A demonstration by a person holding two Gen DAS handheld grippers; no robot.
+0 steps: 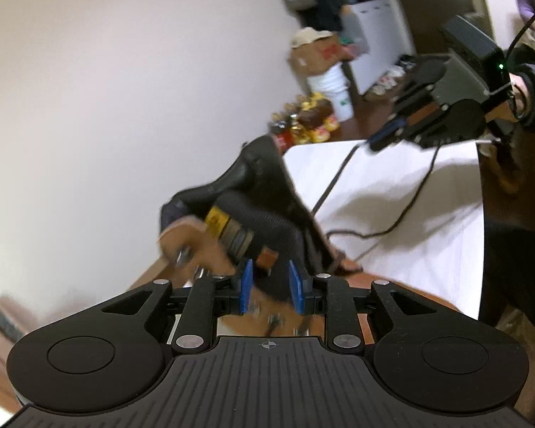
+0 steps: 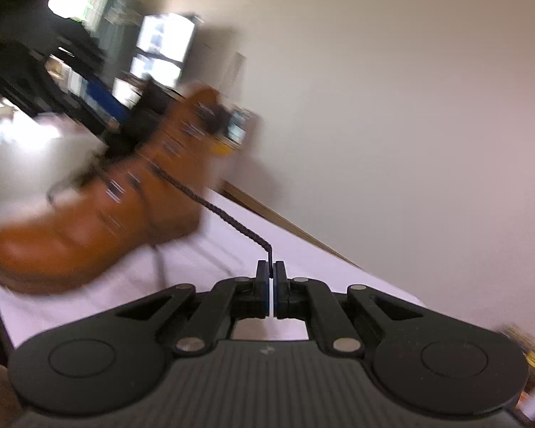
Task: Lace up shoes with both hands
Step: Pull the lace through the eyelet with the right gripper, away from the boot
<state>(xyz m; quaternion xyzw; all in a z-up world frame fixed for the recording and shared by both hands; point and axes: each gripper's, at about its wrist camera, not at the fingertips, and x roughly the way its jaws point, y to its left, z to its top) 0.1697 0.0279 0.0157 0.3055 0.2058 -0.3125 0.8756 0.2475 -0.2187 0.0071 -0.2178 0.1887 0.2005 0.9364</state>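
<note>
A brown leather boot (image 2: 100, 210) with a black padded collar stands on a white-covered table (image 2: 203, 271); it also shows close up in the left wrist view (image 1: 232, 221). My right gripper (image 2: 271, 267) is shut on the end of the black lace (image 2: 232, 217), which runs taut back to the boot's eyelets. In the left wrist view the right gripper (image 1: 381, 139) hangs over the table's far side with the lace (image 1: 335, 178) trailing from it. My left gripper (image 1: 271, 285) is open, its blue pads (image 1: 246, 285) apart, right at the boot's collar and upper eyelets.
The white table cover (image 1: 410, 214) ends at a wooden edge. A plain wall (image 1: 107, 107) stands to the left. Boxes, a white bucket (image 1: 335, 89) and clutter lie on the floor beyond the table. Shelves and furniture (image 2: 89, 53) blur behind the boot.
</note>
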